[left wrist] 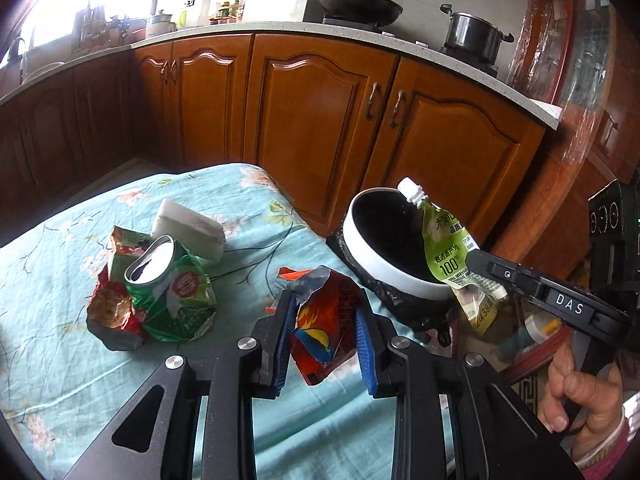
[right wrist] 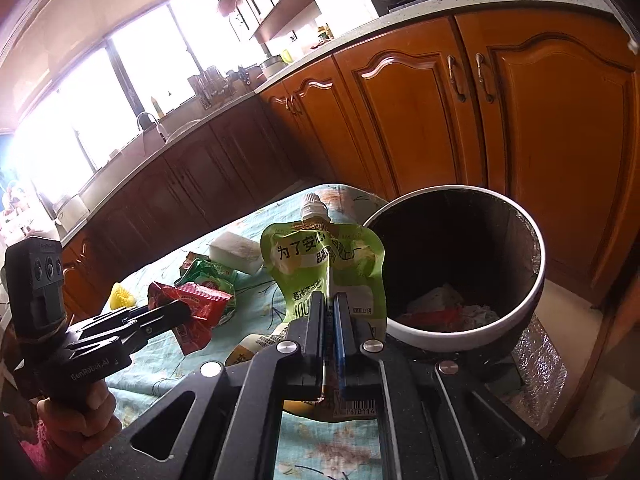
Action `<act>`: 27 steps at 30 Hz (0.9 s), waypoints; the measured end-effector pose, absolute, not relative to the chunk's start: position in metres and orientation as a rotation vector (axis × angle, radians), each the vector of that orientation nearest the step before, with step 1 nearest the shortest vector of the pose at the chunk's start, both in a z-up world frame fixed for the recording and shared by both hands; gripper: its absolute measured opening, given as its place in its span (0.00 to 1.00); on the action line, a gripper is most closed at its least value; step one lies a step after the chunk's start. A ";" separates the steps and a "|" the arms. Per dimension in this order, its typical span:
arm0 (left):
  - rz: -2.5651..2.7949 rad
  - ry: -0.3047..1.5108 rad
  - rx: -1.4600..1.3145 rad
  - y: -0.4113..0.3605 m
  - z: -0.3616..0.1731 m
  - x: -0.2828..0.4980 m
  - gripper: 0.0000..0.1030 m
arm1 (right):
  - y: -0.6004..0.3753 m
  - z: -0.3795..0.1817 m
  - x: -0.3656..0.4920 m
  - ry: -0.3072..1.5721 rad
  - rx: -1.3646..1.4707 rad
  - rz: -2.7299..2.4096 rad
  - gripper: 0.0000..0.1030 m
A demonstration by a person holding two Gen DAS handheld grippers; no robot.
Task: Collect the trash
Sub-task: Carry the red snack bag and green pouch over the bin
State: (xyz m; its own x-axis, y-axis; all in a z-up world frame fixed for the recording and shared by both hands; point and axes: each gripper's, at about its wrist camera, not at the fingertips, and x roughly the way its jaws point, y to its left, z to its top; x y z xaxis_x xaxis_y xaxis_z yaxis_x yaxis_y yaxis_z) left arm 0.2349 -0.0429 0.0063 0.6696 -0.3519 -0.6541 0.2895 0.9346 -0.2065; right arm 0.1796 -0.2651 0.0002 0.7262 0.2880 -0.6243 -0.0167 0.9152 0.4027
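White-rimmed bin (right wrist: 536,280) holds crumpled scraps (right wrist: 440,308); right hand-held gripper (right wrist: 330,320) clamps green pouch (right wrist: 320,256); left hand-held gripper (left wrist: 326,320) clamps red wrapper (left wrist: 324,320).

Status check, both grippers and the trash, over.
Left gripper shut on red snack wrapper. Right gripper shut on green spouted drink pouch, beside white-rimmed bin. Nothing blocking.

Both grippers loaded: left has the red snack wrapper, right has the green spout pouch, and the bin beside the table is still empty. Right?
Not quite: the bin is not empty. The right wrist view shows crumpled white and red trash at its bottom. The rest holds: the left gripper has the red snack wrapper, and the right gripper is shut on the green spout pouch.
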 end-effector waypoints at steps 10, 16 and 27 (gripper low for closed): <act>-0.388 0.777 -0.060 -0.070 0.000 0.251 0.26 | -0.288 0.001 0.172 0.732 0.408 0.134 0.04; -0.404 0.786 -0.049 -0.083 -0.002 0.260 0.26 | -0.302 -0.001 0.173 0.731 0.422 0.109 0.04; -0.447 0.798 -0.029 -0.118 -0.002 0.291 0.26 | -0.325 -0.009 0.183 0.747 0.424 0.054 0.04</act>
